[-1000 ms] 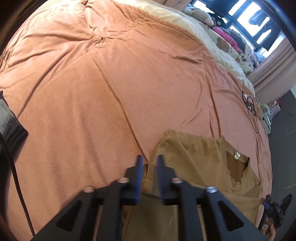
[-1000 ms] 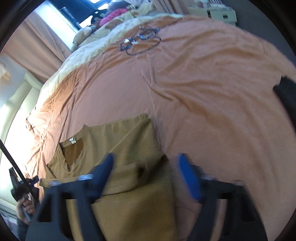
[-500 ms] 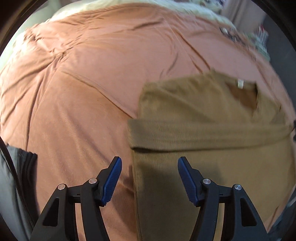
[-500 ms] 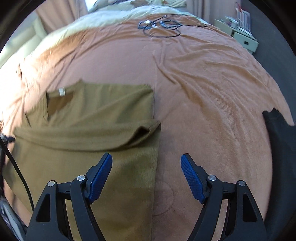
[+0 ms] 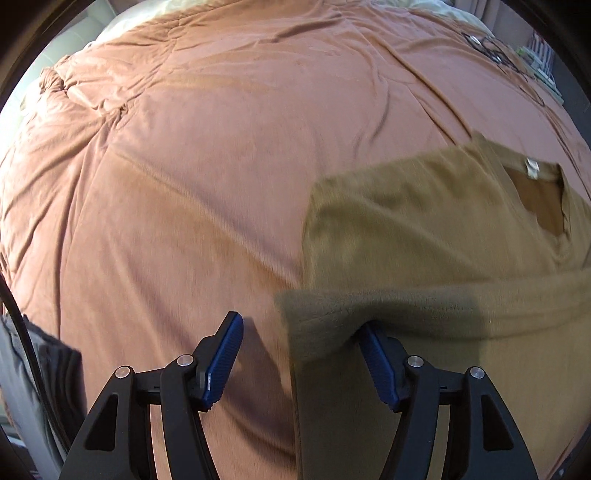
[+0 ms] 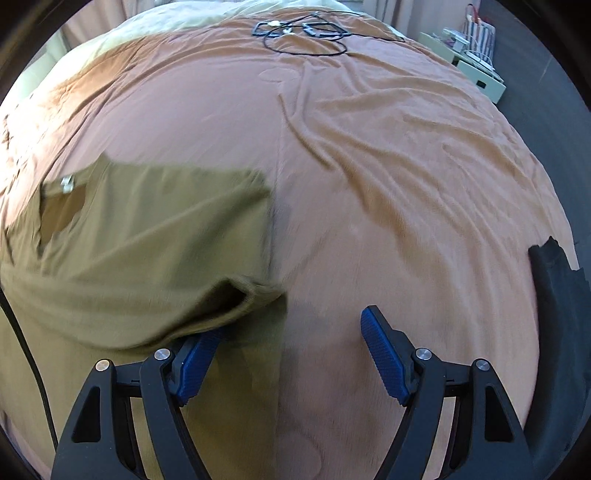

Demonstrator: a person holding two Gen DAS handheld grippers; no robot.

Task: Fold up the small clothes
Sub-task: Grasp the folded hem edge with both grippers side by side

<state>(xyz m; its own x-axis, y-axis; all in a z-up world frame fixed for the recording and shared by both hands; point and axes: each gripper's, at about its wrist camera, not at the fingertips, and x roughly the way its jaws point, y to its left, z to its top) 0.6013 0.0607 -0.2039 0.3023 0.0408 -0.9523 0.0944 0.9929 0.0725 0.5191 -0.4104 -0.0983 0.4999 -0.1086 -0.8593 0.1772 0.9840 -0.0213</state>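
Note:
An olive-brown T-shirt (image 5: 424, 221) lies on the orange bedspread (image 5: 203, 147), collar away from me, with a fold running across its middle. My left gripper (image 5: 299, 332) is open; its right finger tip sits under the fold's left corner. In the right wrist view the shirt (image 6: 147, 229) fills the left side. My right gripper (image 6: 291, 328) is open; its left finger tip sits under the fold's right corner. The orange bedspread (image 6: 388, 166) lies beyond.
A grey garment (image 5: 33, 387) lies at the bed's left edge. A black garment (image 6: 557, 314) lies at the right edge. A tangle of black cables (image 6: 303, 33) sits far back. A beige cabinet (image 6: 476, 70) stands beside the bed.
My left gripper let go of the shirt's edge and opened. Both open grippers drew back, then came in low at the two ends of the fold.

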